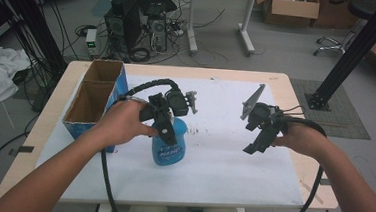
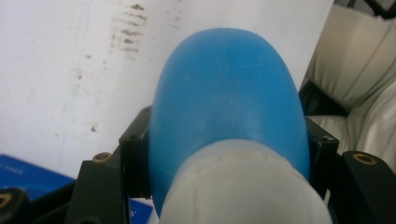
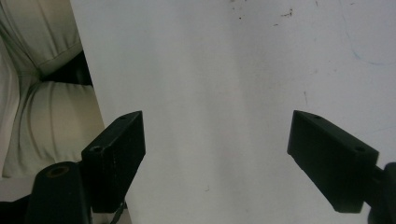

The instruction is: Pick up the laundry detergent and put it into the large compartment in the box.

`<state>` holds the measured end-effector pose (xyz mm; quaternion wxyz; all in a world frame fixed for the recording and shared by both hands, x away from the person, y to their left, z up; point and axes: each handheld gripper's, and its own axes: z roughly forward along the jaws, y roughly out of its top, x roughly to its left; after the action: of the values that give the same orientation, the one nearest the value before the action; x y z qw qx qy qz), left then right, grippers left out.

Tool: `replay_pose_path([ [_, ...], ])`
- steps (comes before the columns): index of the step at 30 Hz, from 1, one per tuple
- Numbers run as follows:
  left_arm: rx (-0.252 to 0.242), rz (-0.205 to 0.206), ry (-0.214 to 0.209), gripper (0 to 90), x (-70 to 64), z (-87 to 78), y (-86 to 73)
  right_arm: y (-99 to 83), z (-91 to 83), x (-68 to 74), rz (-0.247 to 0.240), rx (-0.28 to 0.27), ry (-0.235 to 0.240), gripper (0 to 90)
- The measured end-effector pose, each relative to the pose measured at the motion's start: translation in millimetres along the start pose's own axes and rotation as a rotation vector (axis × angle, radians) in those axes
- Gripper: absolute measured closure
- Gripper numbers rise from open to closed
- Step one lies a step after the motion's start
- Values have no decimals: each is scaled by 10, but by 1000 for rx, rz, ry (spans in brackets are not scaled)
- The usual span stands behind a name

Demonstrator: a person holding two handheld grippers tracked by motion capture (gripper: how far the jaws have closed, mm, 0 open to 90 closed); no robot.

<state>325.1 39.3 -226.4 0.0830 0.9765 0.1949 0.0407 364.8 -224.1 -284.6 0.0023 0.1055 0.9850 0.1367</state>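
One open cardboard box [image 1: 92, 97] with two compartments stands at the table's [image 1: 278, 82] left edge. Right of it, the left gripper [image 1: 167, 129] clamps the one blue bottle [image 1: 168, 147] near its white cap [image 2: 243, 186]. The right gripper [image 1: 258, 141] hangs empty, jaws wide apart, well right of the bottle.

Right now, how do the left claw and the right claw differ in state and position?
The left claw is shut on the blue bottle; the right claw is open with nothing in it. The left claw sits at the bottle beside the cardboard box; the right claw hangs over bare white sheet. Both are black, hand-held, and trail cables.
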Motion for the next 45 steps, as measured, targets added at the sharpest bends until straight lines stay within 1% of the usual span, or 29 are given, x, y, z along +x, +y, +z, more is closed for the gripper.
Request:
replay_pose_path([
  [3, -9, -50, 18, 379, 33, -94, -3, -16, -6, -14, 3, 2, 2, 192],
  [4, -10, -61, 22, 379, 42, -118, -5, -16, -6, -14, 3, 2, 2, 192],
  [5, -14, -83, 27, 378, 60, -161, -7, -19, -8, -17, 5, 2, 0, 191],
  [7, -21, -111, 32, 378, 84, -230, -10, -28, -9, -25, -1, 1, 2, 192],
  [12, -27, -163, 41, 378, 132, -388, 1, -33, 1, -26, 1, 4, 4, 192],
  [13, -28, -175, 47, 379, 141, -425, 4, -32, 6, -31, -7, 4, 5, 192],
  [15, -33, -200, 49, 379, 161, -487, 8, -32, 15, -28, -3, 4, 6, 192],
  [16, -36, -211, 46, 379, 172, -512, 8, -30, 21, -34, -8, 5, 8, 192],
  [18, -47, -249, 41, 379, 207, -582, 5, -27, 23, -35, -7, 7, 6, 192],
  [19, -53, -274, 44, 379, 225, -625, 2, -23, 22, -32, -2, 10, 8, 192],
  [21, -67, -314, 58, 379, 243, -694, -8, -13, 27, -35, -15, 8, 9, 192],
  [23, -79, -350, 68, 378, 261, -750, -21, -11, 26, -34, -17, 8, 8, 193],
  [25, -91, -397, 70, 378, 287, -816, -40, -3, 20, -28, -18, 11, 7, 193],
  [28, -107, -448, 74, 378, 316, -894, -68, 2, 13, -25, -20, 12, 5, 193],
  [30, -111, -485, 75, 378, 342, -952, -97, 13, 1, -13, -31, 8, 2, 193],
  [33, -107, -514, 81, 378, 378, -1035, -139, 31, -7, -3, -38, 8, 3, 193],
  [39, -112, -589, 105, 379, 473, -1227, -228, 44, -25, 12, -47, 10, 3, 193],
  [41, -120, -618, 112, 379, 506, -1288, -258, 38, -31, 13, -46, 6, 1, 193],
  [42, -123, -625, 116, 378, 521, -1309, -270, 36, -33, 11, -47, 6, 0, 193],
  [44, -127, -665, 123, 379, 554, -1366, -299, 31, -38, 8, -44, 6, 0, 193],
  [45, -126, -673, 128, 379, 569, -1391, -310, 28, -40, 3, -47, 7, -2, 193],
])
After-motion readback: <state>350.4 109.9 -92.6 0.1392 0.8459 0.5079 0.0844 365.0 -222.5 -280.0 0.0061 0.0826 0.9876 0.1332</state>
